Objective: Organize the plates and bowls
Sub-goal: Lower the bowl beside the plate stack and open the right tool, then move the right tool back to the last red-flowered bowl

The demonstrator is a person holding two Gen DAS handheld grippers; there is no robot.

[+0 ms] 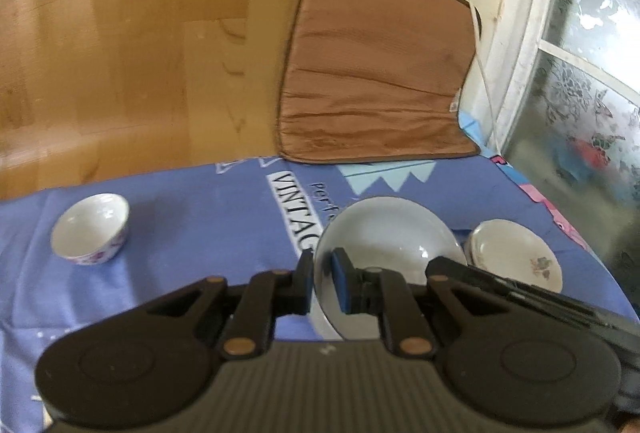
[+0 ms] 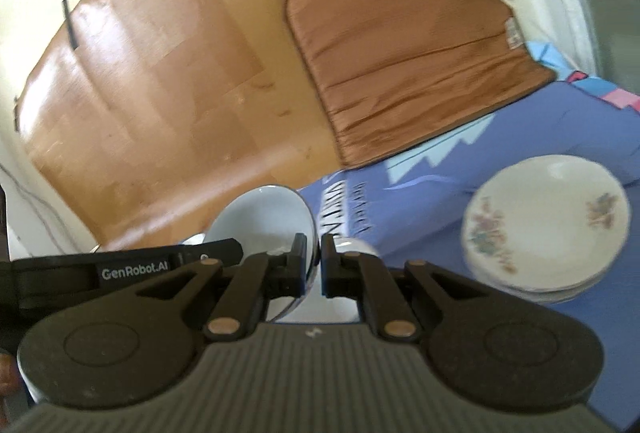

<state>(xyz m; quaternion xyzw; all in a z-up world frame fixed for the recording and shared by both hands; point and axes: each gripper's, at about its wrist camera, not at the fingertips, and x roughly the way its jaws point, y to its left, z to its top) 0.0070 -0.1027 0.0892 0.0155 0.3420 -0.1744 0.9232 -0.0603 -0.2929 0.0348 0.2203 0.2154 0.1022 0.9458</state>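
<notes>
While both grippers clamp opposite sides of its rim, the big pale bowl (image 1: pixel 384 233) hangs tilted over the blue cloth (image 1: pixel 200 233), so the job looks partly done at most. From the left wrist view, the left gripper (image 1: pixel 323 283) has its jaws drawn narrow on the bowl's near-left edge; from the right wrist view, the right gripper (image 2: pixel 313 265) pinches the edge on the other side just as tightly. I take the bowl as my landmark. Just to its right sits a stack of flowered plates (image 1: pixel 516 253), already gathered one on another, which suggests the plates are sorted. Well to its left stands a small patterned bowl (image 1: pixel 91 229), alone and upright. Behind it a brown cushion (image 1: pixel 376 73) leans on the wall. By my reckoning, what is left is setting down this big bowl and bringing the two bowls together.
</notes>
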